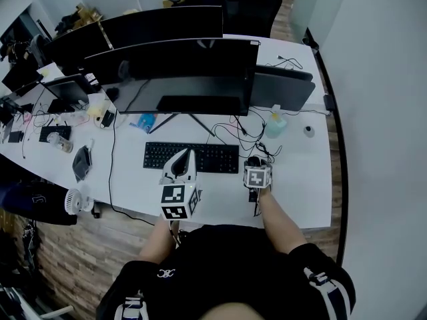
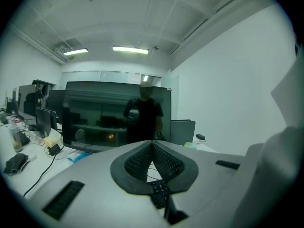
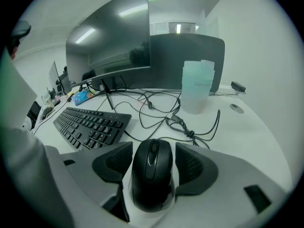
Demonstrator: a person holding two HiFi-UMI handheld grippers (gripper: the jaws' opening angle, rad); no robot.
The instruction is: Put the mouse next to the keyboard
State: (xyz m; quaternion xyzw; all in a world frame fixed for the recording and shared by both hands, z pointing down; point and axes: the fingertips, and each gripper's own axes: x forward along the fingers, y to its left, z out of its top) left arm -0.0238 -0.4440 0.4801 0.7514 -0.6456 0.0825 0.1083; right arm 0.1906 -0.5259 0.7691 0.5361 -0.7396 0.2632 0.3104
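The right gripper pinched a black mouse just right of the black keyboard, near the white desk's front edge. The left gripper hung over the keyboard, jaws pressed together. Print on the pale bottle was unreadable.

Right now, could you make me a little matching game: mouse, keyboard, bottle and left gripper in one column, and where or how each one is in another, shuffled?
Things:
1. mouse
2. keyboard
3. bottle
4. left gripper

Places or states:
A. jaws together, nothing held
B. between the jaws of the right gripper
C. upright beyond the cables
D. flat on the desk, in front of the monitor

Pairs: 1-B, 2-D, 3-C, 4-A.
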